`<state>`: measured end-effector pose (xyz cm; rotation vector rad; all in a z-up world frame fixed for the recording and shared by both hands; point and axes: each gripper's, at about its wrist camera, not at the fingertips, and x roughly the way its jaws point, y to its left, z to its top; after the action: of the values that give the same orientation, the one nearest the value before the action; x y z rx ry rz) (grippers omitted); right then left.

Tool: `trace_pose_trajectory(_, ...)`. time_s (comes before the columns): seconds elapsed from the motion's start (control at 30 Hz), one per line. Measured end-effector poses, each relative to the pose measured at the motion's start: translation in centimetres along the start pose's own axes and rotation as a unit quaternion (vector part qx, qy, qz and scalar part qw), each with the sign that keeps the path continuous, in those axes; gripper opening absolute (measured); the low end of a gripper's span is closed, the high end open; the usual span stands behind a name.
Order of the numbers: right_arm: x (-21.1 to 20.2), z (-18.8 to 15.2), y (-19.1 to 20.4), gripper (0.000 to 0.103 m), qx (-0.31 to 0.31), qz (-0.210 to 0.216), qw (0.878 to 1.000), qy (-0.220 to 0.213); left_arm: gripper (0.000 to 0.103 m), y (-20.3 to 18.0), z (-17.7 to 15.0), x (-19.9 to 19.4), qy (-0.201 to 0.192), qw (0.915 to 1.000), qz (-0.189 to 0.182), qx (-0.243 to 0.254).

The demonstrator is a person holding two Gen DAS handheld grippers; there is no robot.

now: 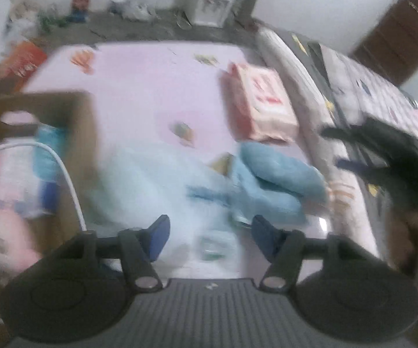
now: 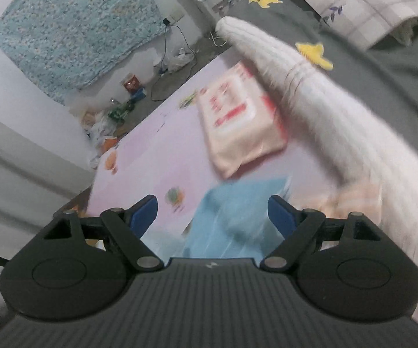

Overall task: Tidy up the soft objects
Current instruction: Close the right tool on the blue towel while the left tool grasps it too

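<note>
Both views are motion-blurred. A folded blue cloth point(image 1: 275, 179) lies on the pink table point(image 1: 151, 92), with a pale white-blue soft item point(image 1: 151, 185) to its left. A pink wipes pack point(image 1: 261, 101) lies farther back. My left gripper point(image 1: 209, 235) is open and empty, just above the pale item. My right gripper point(image 2: 212, 214) is open and empty, hovering over the blue cloth point(image 2: 237, 211); it also shows at the right edge of the left wrist view point(image 1: 388, 156). The wipes pack point(image 2: 237, 121) lies beyond it.
A cardboard box point(image 1: 64, 133) with soft items inside stands at the table's left, with a white cable point(image 1: 64, 174) over it. A white rolled blanket point(image 2: 324, 121) borders the table's right edge, with a grey bed point(image 2: 382, 87) beyond. Floor clutter and a water dispenser point(image 1: 211, 3) sit behind.
</note>
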<state>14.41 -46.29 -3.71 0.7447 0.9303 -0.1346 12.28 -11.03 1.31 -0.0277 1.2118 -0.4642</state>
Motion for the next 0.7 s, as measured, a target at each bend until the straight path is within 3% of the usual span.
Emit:
trace_pose_trajectory(0.13, 5.7, 4.2, -4.1, 0.085, 0.020, 0.002, 0.997, 0.072, 0.041, -2.6, -0.5, 4.1, 0.028, 0.9989, -0.023, -0.029)
trace_pose_trajectory(0.3, 11.3, 5.2, -6.3, 0.081, 0.030, -0.012, 0.987, 0.160, 0.039, -4.5, -1.1, 6.8, 0.034, 0.9990, -0.009, -0.026)
trace_pose_trajectory(0.4, 12.1, 4.4, -6.5, 0.070, 0.044, 0.035, 0.982, 0.179, 0.039, -4.7, -1.6, 7.0, 0.036, 0.9990, 0.002, -0.027)
trace_pose_trajectory(0.5, 11.1, 3.6, -6.5, 0.069, 0.058, 0.111, 0.977, 0.172, 0.039, -4.5, -1.6, 6.8, 0.034, 0.9988, 0.011, -0.032)
trace_pose_trajectory(0.7, 8.9, 0.1, -6.7, 0.070, 0.112, 0.230, 0.946, 0.201, 0.040, -3.7, -1.4, 5.6, 0.012, 0.9984, 0.034, -0.045)
